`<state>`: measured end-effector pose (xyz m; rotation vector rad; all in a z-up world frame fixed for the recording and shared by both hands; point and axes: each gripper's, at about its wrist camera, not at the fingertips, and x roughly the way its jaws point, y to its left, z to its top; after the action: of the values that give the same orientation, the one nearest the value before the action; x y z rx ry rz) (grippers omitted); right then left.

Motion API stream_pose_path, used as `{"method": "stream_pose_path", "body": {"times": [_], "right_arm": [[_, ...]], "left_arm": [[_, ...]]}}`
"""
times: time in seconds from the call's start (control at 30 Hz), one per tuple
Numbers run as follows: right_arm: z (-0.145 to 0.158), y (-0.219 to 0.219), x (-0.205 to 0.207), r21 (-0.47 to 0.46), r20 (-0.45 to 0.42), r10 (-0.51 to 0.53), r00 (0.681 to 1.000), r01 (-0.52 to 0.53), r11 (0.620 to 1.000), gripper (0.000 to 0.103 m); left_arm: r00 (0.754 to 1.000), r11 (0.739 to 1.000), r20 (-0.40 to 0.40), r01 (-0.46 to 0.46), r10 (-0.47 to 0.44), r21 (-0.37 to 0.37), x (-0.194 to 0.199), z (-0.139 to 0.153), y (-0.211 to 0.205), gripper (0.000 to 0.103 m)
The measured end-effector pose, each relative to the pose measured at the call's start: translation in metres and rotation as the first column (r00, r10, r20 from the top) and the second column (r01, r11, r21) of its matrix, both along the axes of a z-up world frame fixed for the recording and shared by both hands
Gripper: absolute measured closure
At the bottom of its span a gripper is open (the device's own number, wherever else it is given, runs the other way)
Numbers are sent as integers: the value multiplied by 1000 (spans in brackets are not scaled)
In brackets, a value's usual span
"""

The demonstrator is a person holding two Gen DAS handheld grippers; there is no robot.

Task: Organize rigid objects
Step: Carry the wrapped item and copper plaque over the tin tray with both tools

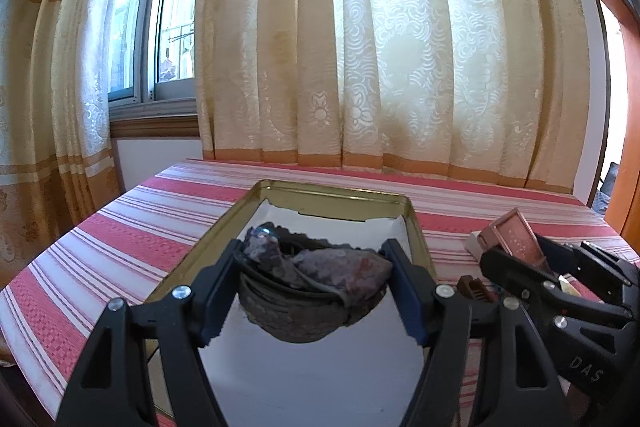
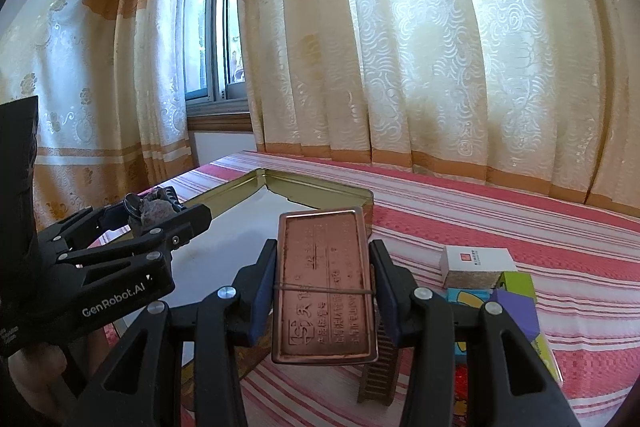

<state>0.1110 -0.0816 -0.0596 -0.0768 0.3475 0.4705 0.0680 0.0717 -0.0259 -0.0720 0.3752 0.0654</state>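
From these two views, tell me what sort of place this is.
Probably a room in a home: patterned cream-and-gold curtains over a sliding window, and a table under a red-and-white striped cloth holding a shallow gold metal tray.

A curtained window behind a striped table.

Cream and gold patterned curtains (image 1: pixel 360 39) hang across the back from nine to three o'clock, their orange hem band meeting the far edge of the red and white striped tablecloth (image 1: pixel 132 223). At about ten o'clock the drapes part on a grey-framed sliding window (image 1: pixel 160 27) (daylight and a neighbouring building show through), with a brown wooden sill (image 1: pixel 156 125) beneath it. A reddish-brown wooden door frame (image 1: pixel 622 115) stands at three o'clock in the left wrist view.
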Motion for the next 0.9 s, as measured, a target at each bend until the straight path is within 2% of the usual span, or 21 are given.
{"method": "stream_pose_path", "body": {"times": [0.9], "right_arm": [[-4,23,18,-29,-32,34,999,-35,999,56]], "left_arm": [[999,1000,-49,-7,7,-1,14,-3,23,33]]}}
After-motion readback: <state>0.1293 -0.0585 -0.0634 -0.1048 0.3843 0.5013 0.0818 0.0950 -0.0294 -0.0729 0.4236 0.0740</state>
